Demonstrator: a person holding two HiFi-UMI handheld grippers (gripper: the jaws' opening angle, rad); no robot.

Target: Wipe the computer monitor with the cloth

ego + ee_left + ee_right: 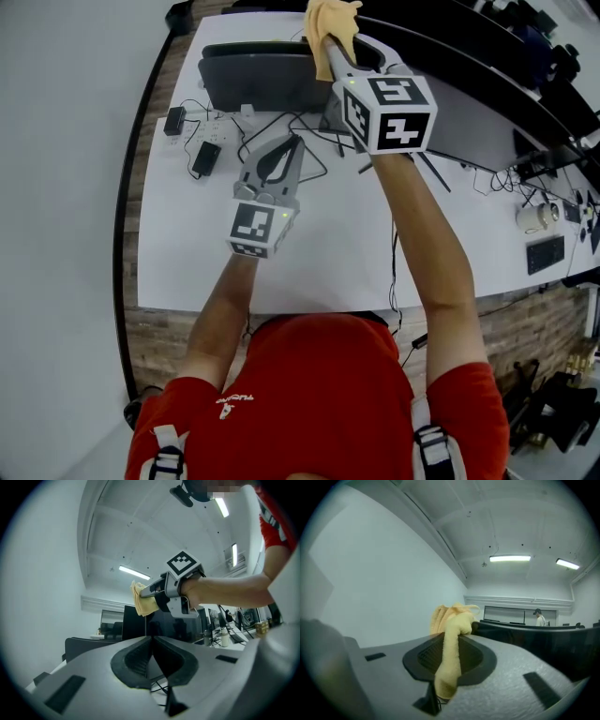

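My right gripper [334, 45] is raised at the far side of the white table [187, 262] and is shut on a yellow cloth [330, 26]. In the right gripper view the cloth [450, 644] is bunched between the jaws and hangs down over them, right next to the dark top edge of the monitor [534, 637]. The left gripper view shows the cloth [143, 599] held against the upper left part of the dark screen [173, 627]. My left gripper [287, 148] hovers low over the table, shut, with nothing in it.
A power strip with adapters and tangled cables [202, 141] lies on the table's far left. A dark chair back [262, 80] stands beyond the far edge. To the right are a white cup [534, 217] and a keyboard [546, 253]. A person [540, 617] stands far off.
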